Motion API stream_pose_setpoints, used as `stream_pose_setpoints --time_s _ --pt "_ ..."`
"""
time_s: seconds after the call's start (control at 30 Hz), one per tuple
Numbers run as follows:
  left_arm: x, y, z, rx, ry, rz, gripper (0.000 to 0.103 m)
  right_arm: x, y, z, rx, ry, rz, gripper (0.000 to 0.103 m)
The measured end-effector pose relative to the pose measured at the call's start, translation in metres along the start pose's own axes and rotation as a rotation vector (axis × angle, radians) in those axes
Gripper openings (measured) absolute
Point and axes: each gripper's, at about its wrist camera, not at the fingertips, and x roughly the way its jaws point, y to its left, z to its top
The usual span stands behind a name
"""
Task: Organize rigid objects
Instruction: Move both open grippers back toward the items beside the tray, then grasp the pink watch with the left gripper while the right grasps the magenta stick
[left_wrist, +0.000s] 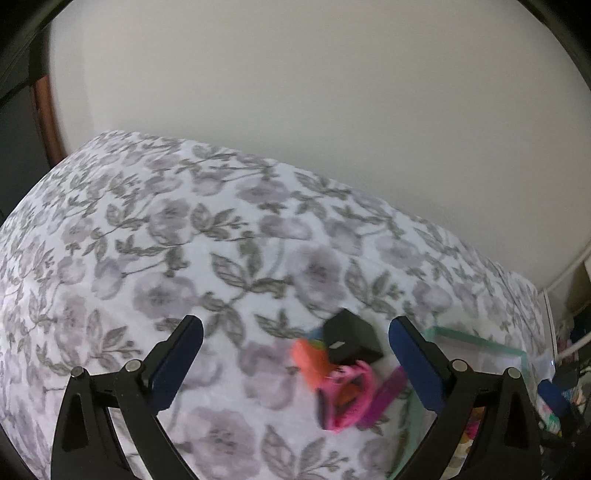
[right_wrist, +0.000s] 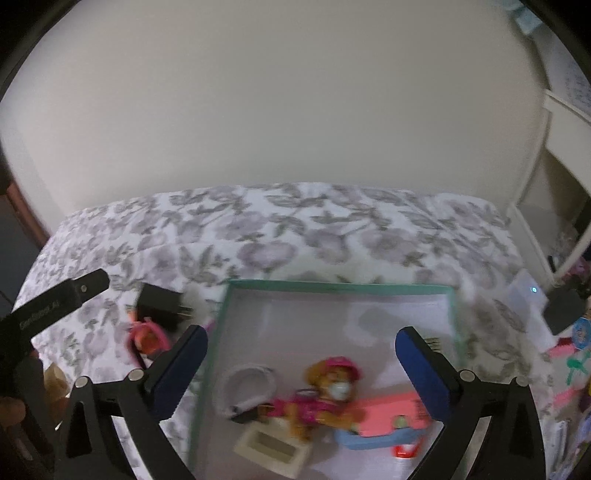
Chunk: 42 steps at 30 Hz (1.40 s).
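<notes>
I hold both claws above the bed, which has a flowered cover. My right claw is released, with its jaws wide and nothing between them. It hangs over the green-rimmed box, where some things already lie: a dog figure with a pink cap, a white ring-shaped thing, a cream frame-like piece and a pink and blue toy. My left claw is released too and grasps nothing. Ahead of it, on the cover just beside the box, is the small heap not yet put away: a black plug adapter, an orange piece, a pink toy and a purple strip.

I think the risk is in that heap. The things touch one another, so closing on the adapter may catch the pink toy also, or push it off. The cover is soft, so a jaw may press into the cloth and pinch it. Both views are blurred, which makes aiming harder.

The right view shows the inside of the box and the metal prongs of the adapter. The left view shows only a corner of the box, but it shows the heap closer, with the orange piece and the purple strip clear.
</notes>
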Motion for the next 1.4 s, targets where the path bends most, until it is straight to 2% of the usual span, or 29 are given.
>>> stream_pose_setpoints --time_s 0.2,0.4,0.63,0.77,0.9,0.97,1.0,1.03,1.1,1.2,1.4 --pt "-0.003 0.038 0.010 -0.048 0.006 0.056 0.101 0.013 0.037 -0.003 -0.056 0.008 0.076 0.103" --pt "0.003 0.062 0.013 -0.109 0.045 0.045 0.101 0.024 0.061 -0.008 -0.083 0.014 0.109 0.103" --pt "0.026 0.045 0.002 -0.079 0.169 -0.030 0.100 0.038 0.068 -0.014 -0.081 0.050 0.115 0.103" --pt "0.035 0.026 -0.005 -0.002 0.205 -0.026 0.100 0.044 0.069 -0.016 -0.074 0.062 0.118 0.103" --pt "0.039 0.017 -0.011 0.023 0.226 -0.046 0.099 0.048 0.067 -0.017 -0.068 0.077 0.113 0.103" --pt "0.042 0.013 -0.013 0.034 0.241 -0.059 0.093 0.047 0.063 -0.016 -0.056 0.079 0.110 0.103" --pt "0.045 0.011 -0.015 0.036 0.255 -0.071 0.081 0.046 0.062 -0.016 -0.050 0.077 0.110 0.103" --pt "0.046 0.010 -0.016 0.034 0.264 -0.084 0.074 0.045 0.061 -0.015 -0.045 0.076 0.110 0.103" --pt "0.047 0.008 -0.016 0.035 0.274 -0.101 0.073 0.044 0.059 -0.015 -0.039 0.073 0.107 0.103" --pt "0.045 0.006 -0.015 0.049 0.273 -0.115 0.066 0.044 0.059 -0.015 -0.037 0.072 0.107 0.103" --pt "0.043 0.003 -0.014 0.054 0.295 -0.166 0.065 0.043 0.058 -0.015 -0.034 0.073 0.101 0.103"
